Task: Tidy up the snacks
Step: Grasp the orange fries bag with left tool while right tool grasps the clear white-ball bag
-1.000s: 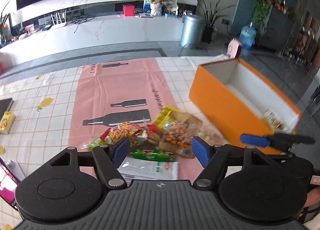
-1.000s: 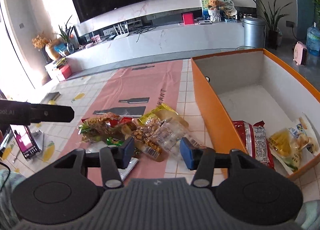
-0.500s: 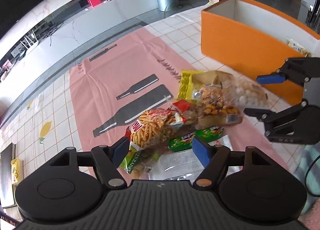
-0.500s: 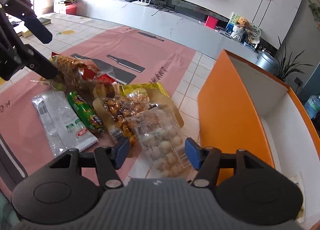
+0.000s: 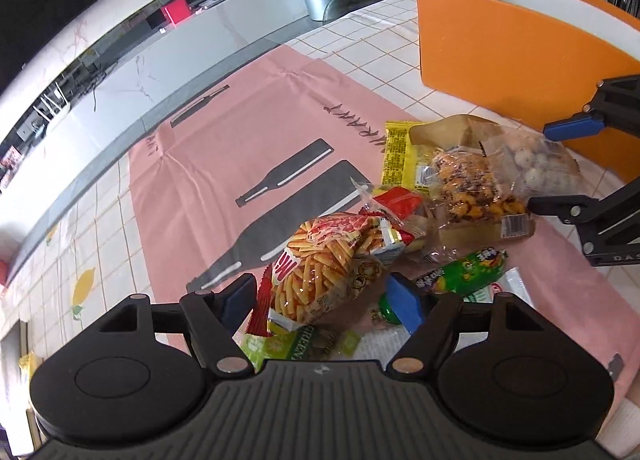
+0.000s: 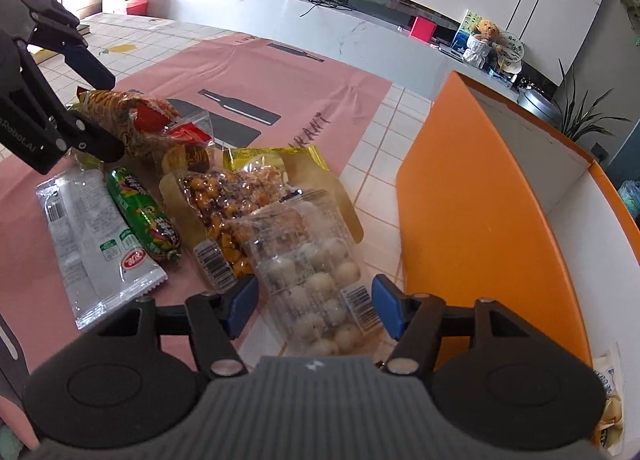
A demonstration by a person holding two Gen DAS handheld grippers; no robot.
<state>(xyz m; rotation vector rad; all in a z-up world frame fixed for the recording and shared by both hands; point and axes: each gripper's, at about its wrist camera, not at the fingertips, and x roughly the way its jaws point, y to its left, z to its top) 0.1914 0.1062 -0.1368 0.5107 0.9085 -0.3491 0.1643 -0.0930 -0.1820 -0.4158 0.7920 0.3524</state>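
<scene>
The left gripper [image 5: 322, 302] has just been opening its jaws wide around the bag of fries [image 5: 320, 272]. The right gripper [image 6: 314, 306] is opening around the clear bag of white balls [image 6: 316, 280]. Neither is squeezing yet. The slippery bags on the tabletop [image 5: 120, 220] might slide away, missing the orange box [image 6: 480, 220].

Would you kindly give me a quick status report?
Both hand-held grippers open: left around fries bag, right around clear bag of white balls. Neither gripped. Orange box beside, nothing blocking.
</scene>
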